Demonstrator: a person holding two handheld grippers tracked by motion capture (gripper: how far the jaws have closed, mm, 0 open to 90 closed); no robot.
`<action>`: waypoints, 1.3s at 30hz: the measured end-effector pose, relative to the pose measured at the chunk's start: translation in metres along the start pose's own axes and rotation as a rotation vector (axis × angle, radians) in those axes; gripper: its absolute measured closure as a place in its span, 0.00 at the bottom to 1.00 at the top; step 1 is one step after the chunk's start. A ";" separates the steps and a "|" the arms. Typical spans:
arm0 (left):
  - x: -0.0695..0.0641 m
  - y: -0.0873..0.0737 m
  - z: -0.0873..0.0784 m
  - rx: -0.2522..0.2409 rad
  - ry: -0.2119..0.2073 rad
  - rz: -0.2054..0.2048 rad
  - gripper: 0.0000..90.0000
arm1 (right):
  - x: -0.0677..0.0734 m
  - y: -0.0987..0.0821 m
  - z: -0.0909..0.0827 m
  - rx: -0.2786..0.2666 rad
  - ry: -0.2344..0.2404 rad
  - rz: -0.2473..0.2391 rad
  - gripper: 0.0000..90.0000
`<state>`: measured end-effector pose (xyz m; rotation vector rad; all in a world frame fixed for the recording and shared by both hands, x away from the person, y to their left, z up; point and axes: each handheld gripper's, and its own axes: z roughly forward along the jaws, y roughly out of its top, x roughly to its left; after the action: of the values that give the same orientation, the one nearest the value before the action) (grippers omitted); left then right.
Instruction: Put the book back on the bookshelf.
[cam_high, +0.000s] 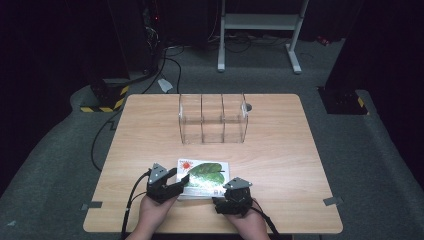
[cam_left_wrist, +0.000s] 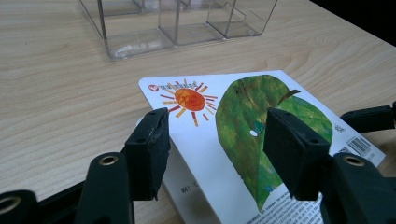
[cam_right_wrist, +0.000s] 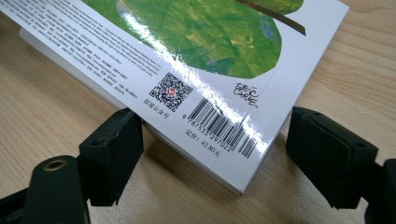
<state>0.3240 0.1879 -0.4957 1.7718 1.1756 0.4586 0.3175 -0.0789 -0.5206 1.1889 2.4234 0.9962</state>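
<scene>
Scene: a wooden table (cam_high: 280, 145) with one book (cam_high: 204, 178) lying flat near the person's edge, back cover up, and one clear organizer (cam_high: 213, 119) standing farther back, well apart from the book.

Book position: between the two grippers, at the front middle of the table. Its long axis runs left to right across the table.

Left gripper (cam_high: 172, 181): at the book's left end. In the left gripper view its jaws stand spread above the cover, one over the sun print, the other over the green leaf. No grip on anything.

Right gripper (cam_high: 226, 192): at the book's near right corner. In the right gripper view the jaws are spread wide, one to each side of the barcode corner, low at table level, and neither pad visibly touches the cover.

Deciding relation: the book's corner lies straight ahead of the right gripper, inside the open gap. The left gripper hangs over the opposite end. Both are about equally close, so I judge either could close first. The right one is better set on the edge.

Cover state: the near right corner appears slightly raised off the table in the right gripper view.

Count: books, one. Organizers, one, with three compartments, all apparently empty. Grippers, two. Hands, two.

Likely step: taking hold of the book, not yet done.
</scene>
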 end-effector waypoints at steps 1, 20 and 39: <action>0.001 0.000 0.000 0.007 0.003 -0.005 0.45 | -0.001 0.000 0.000 -0.002 0.000 -0.007 0.21; 0.012 -0.004 0.012 0.112 -0.115 -0.080 0.48 | -0.001 0.000 -0.001 -0.001 0.004 -0.011 0.22; 0.010 -0.008 0.009 0.088 -0.104 0.105 0.62 | -0.028 0.003 -0.011 -0.086 0.079 0.092 0.28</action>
<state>0.3315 0.1931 -0.5086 1.9166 1.0474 0.3768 0.3315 -0.1039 -0.5122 1.2636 2.3771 1.1831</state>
